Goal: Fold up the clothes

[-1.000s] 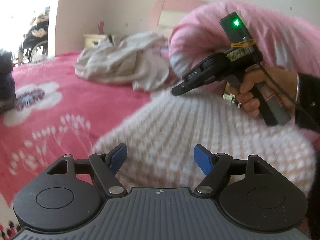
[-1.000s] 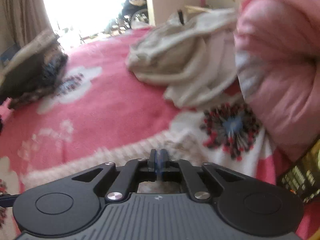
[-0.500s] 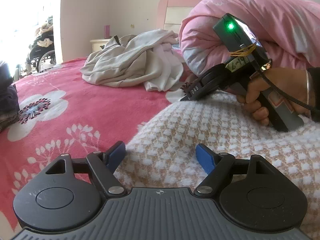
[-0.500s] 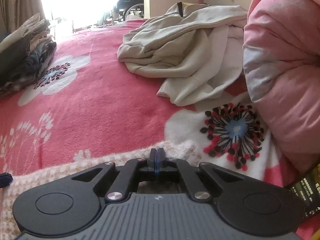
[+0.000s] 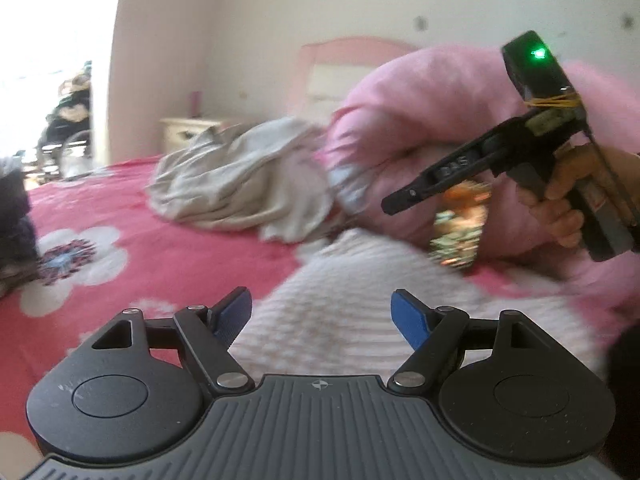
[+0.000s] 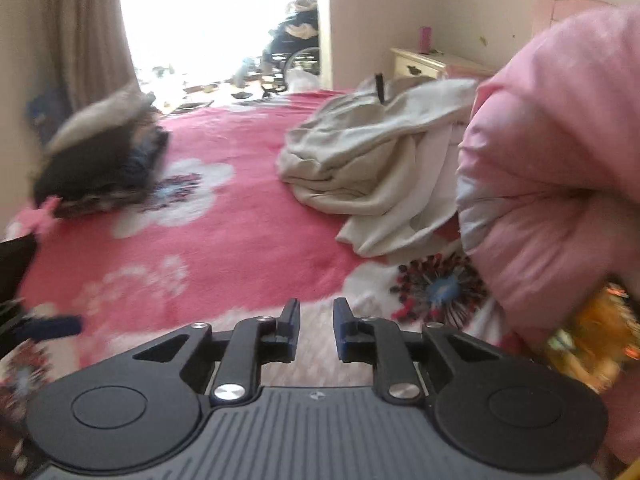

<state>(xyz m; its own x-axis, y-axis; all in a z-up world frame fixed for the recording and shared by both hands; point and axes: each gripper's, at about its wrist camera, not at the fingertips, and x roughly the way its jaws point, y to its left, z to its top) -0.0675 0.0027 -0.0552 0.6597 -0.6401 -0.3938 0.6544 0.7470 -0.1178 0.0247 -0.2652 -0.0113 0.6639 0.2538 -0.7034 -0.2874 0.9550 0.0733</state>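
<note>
1. The left tongs [image 5: 321,314] stand wide apart with nothing between the blue pads; they hover over the white knit garment [image 5: 352,320], which lies spread on the bed [image 5: 132,276] at its near edge, just ahead of both pairs of tongs
2. The right tongs [image 6: 316,330] are parting, a narrow gap showing between the pads; the pale knit lies below the gap, and nothing is pinched in it
3. In the left wrist view the right tongs [image 5: 390,205] point down and leftward above the far end of the knit garment, apart from it, carried by a hand [image 5: 560,200] around the grip; a green light glows on top of the unit
4. A crumpled beige garment [image 6: 372,160] lies toward the far side of the bed, touching the pink quilt [image 6: 560,160] bundled at the right edge
5. A stack of dark folded clothes [image 6: 100,168] sits at the bed's left edge, well apart from the beige heap
6. A colourful packet [image 5: 460,228] leans against the foot of the pink quilt; much of both views is blurred
</note>
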